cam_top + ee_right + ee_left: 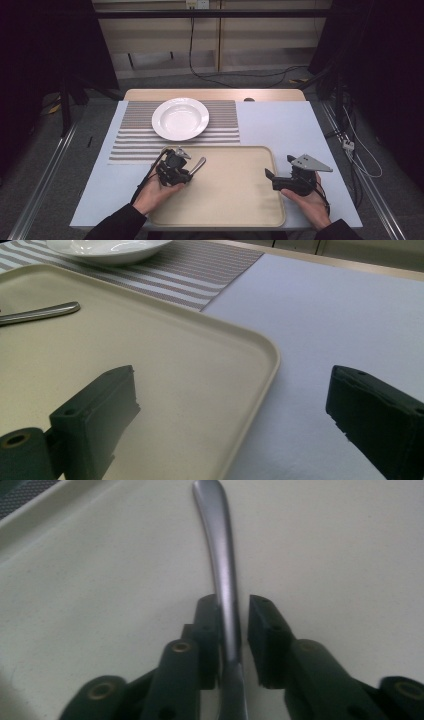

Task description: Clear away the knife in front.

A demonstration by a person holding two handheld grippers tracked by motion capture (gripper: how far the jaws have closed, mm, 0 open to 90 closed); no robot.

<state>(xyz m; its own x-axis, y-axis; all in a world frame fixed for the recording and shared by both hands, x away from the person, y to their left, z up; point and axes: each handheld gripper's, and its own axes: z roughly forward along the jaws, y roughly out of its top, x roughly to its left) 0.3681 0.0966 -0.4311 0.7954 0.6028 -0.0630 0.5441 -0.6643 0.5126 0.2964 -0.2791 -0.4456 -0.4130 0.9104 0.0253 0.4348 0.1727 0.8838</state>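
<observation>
A metal utensil's handle sticks out of my left gripper over the left part of the beige tray. In the left gripper view the jaws of my left gripper sit close on either side of the handle, the left pad against it; the utensil's head is hidden. My right gripper hovers at the tray's right rim, open and holding nothing. The right gripper view has its jaws wide apart over the tray's corner, with the handle tip far left.
A white deep plate sits on a striped placemat behind the tray. The pale tablecloth is bare to the right. Cables run along the floor beyond the table and at its right side.
</observation>
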